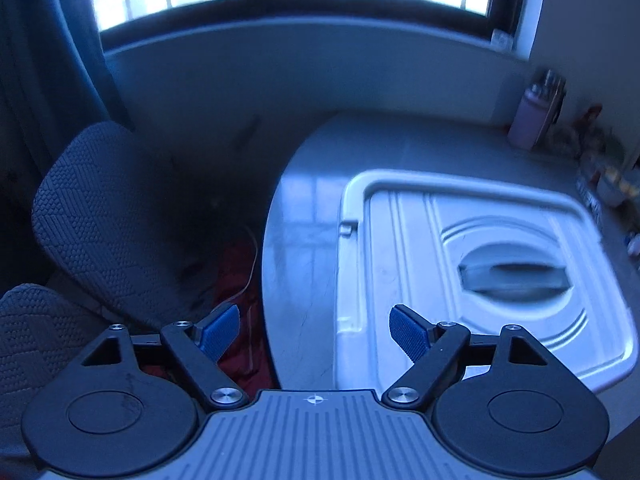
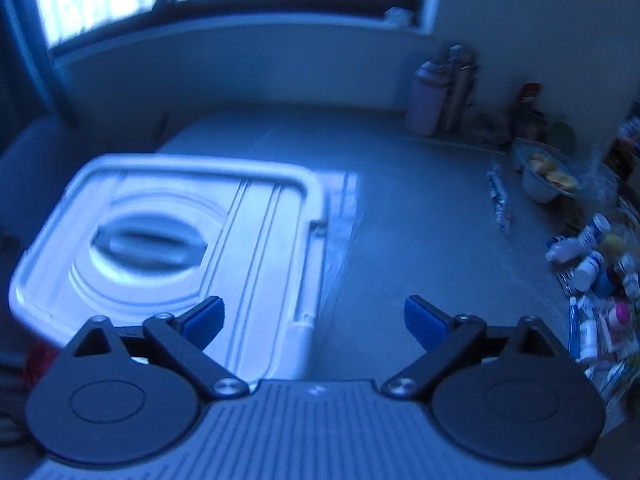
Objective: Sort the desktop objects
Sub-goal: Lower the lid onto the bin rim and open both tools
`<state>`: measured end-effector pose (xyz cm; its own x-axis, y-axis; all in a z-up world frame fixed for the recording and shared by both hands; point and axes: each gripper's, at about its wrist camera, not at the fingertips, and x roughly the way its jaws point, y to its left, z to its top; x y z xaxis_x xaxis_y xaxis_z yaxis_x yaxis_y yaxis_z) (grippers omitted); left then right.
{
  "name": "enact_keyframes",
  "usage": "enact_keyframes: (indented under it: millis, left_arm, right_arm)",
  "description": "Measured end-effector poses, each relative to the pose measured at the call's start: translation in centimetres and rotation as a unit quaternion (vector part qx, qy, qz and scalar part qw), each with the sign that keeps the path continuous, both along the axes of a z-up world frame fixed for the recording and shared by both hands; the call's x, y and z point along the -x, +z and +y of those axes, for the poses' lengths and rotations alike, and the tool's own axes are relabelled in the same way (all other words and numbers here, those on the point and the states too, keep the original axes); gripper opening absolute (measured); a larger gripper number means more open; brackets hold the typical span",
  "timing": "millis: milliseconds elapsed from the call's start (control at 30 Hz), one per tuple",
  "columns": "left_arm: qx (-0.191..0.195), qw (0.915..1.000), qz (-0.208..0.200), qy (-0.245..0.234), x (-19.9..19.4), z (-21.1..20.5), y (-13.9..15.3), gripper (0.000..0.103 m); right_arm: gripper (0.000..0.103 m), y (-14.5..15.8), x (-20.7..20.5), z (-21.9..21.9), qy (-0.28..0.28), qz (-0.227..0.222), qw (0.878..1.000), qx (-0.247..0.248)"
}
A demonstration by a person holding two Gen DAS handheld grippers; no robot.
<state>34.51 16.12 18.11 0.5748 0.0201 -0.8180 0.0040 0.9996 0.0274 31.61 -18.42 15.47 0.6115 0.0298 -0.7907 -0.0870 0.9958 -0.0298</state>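
A white plastic storage box with a closed lid (image 1: pixel 472 264) and a recessed handle sits on the grey desk (image 1: pixel 304 240); it also shows in the right wrist view (image 2: pixel 180 240). My left gripper (image 1: pixel 314 330) is open and empty above the desk's left edge, beside the box. My right gripper (image 2: pixel 314 320) is open and empty above the box's right side. Several small white and blue bottles and tubes (image 2: pixel 592 276) lie heaped at the desk's right edge.
A pink bottle (image 2: pixel 426 100) and a metal flask (image 2: pixel 460 88) stand at the back by the wall. A white bowl (image 2: pixel 546 178) with yellow contents sits at the right. A dark fabric chair (image 1: pixel 104 216) stands left of the desk.
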Motion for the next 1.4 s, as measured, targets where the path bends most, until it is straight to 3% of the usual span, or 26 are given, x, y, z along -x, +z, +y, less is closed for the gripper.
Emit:
enact_keyframes:
  millis: [33, 67, 167, 233, 400, 600, 733, 933, 1067, 1400]
  left_arm:
    - [-0.008, 0.9999, 0.015, 0.000, -0.4, 0.0, -0.4, 0.084]
    - [-0.012, 0.9996, 0.025, 0.003, -0.7, 0.1, -0.7, 0.084]
    - [-0.005, 0.9992, 0.039, 0.010, -1.4, 0.5, -1.3, 0.085]
    - [-0.006, 0.9989, 0.045, 0.009, -1.7, 0.5, -1.3, 0.085]
    - [-0.027, 0.9990, 0.035, -0.003, -1.1, 0.0, -1.3, 0.086]
    - [-0.011, 0.9992, 0.031, -0.024, 0.1, -1.1, -1.3, 0.086]
    - [-0.031, 0.9986, 0.025, -0.035, 0.9, -2.0, -1.1, 0.086]
    - [-0.013, 0.9986, 0.049, -0.014, 0.1, -1.3, -0.8, 0.086]
    - [0.027, 0.9986, 0.043, 0.014, 0.1, -0.6, -1.4, 0.086]
    - [0.009, 0.9994, 0.034, 0.007, 1.0, -1.2, -1.4, 0.086]
  right_arm:
    - [0.090, -0.2, -0.5, 0.2, 0.008, 0.016, 1.000, 0.004]
    - [0.078, -0.5, -1.1, 0.3, 0.015, 0.033, 0.999, 0.007]
    - [0.064, -1.5, -2.7, 0.4, 0.015, 0.065, 0.998, 0.011]
    - [0.060, -2.1, -3.4, 0.3, 0.011, 0.081, 0.997, 0.001]
    - [0.061, -2.5, -3.6, 0.3, 0.018, 0.087, 0.996, -0.010]
    - [0.060, -2.3, -3.6, 0.1, 0.024, 0.095, 0.995, -0.018]
    - [0.058, -2.3, -3.7, -0.1, 0.028, 0.114, 0.992, -0.046]
    - [0.059, -2.2, -3.5, 0.2, 0.020, 0.139, 0.988, -0.057]
    - [0.066, -2.6, -3.4, 0.7, 0.026, 0.149, 0.986, -0.069]
    - [0.066, -2.8, -3.4, -0.1, 0.041, 0.145, 0.985, -0.084]
